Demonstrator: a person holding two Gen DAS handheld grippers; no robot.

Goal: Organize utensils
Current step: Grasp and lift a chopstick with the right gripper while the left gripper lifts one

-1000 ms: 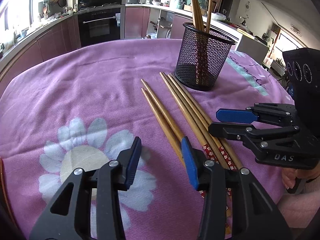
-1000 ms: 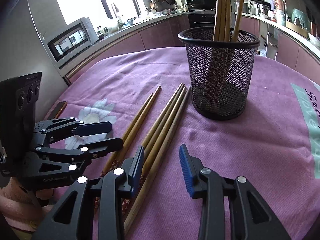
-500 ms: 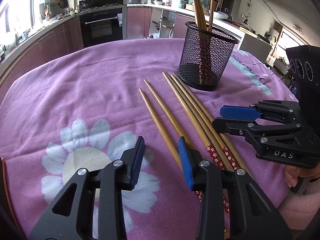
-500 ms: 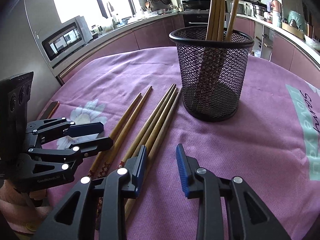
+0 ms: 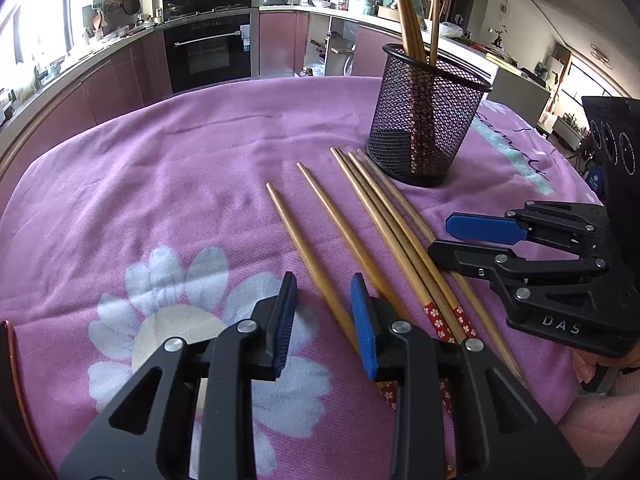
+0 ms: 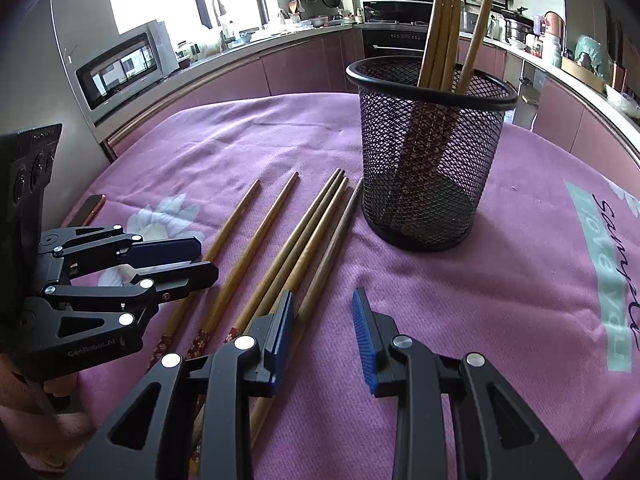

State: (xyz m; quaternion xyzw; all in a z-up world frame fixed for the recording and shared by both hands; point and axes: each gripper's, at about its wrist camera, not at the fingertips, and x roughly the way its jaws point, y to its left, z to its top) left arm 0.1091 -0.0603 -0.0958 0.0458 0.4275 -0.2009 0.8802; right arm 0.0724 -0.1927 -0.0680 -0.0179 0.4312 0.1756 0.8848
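A: Black mesh cup (image 5: 428, 120) on the purple cloth (image 5: 160, 184) — left wrist view?

B: Loose chopsticks (image 5: 384, 232) fan out from its base. The left gripper (image 5: 324, 320) hangs over the leftmost one; its jaws are closing, pads not pressing it.

A: Right wrist view?

B: The right gripper (image 6: 323, 330), short of the cup (image 6: 430, 152) — narrowly parted, grasping nothing, its left pad (image 6: 282, 332) over the nearest chopstick (image 6: 320, 276).

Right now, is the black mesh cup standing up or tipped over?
Standing up. The black mesh cup sits flat on the purple tablecloth, chopsticks poking out.
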